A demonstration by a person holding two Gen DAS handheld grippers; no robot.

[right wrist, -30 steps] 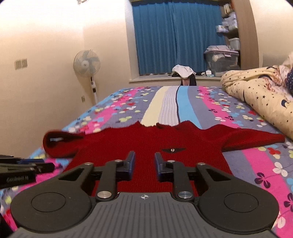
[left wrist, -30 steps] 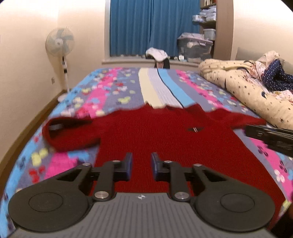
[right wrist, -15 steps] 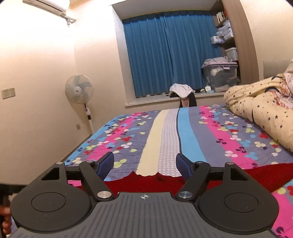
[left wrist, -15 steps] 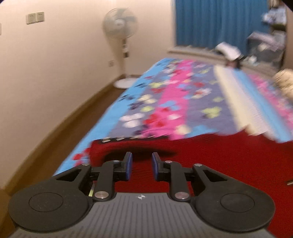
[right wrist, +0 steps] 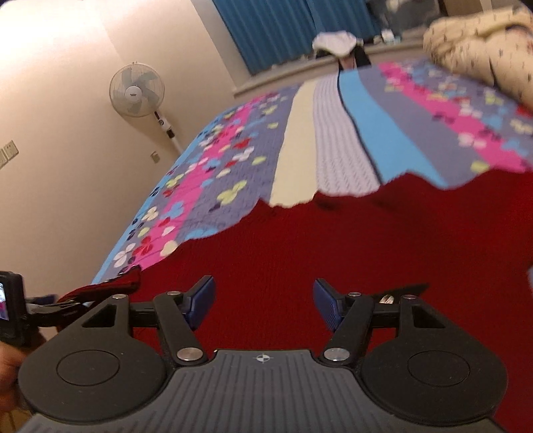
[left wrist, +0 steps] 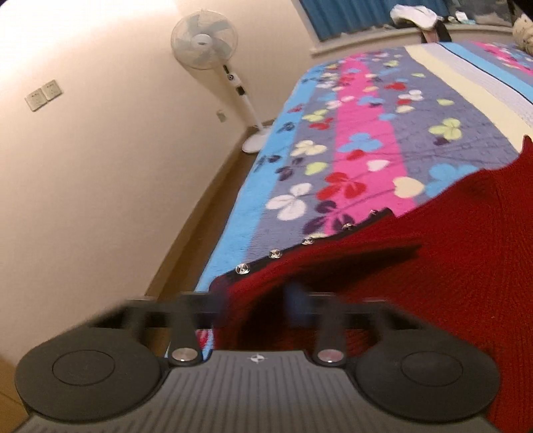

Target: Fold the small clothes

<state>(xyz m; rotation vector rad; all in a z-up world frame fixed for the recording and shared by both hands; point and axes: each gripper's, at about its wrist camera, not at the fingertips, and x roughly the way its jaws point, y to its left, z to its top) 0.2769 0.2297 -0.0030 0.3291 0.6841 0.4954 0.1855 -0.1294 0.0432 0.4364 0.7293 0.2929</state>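
Note:
A small red knit sweater (right wrist: 333, 246) lies flat on the colourful bedspread (right wrist: 233, 166). In the left wrist view its left sleeve cuff (left wrist: 299, 263), edged with clear gems, lies right at my left gripper (left wrist: 256, 296). The fingers are motion-blurred and spread to either side of the cuff. In the right wrist view my right gripper (right wrist: 263, 303) is open and empty, low over the sweater's body. The left gripper (right wrist: 50, 306) shows at that view's left edge, at the sleeve cuff.
A white standing fan (left wrist: 213, 43) stands by the wall, left of the bed. The bed's left edge (left wrist: 233, 213) drops to the wooden floor. A star-patterned duvet (right wrist: 483, 43) is heaped at the far right. Blue curtains (right wrist: 266, 30) hang at the back.
My left gripper has swung left to the sleeve cuff and its fingers have spread. My right gripper has opened wide and dropped low over the sweater's body.

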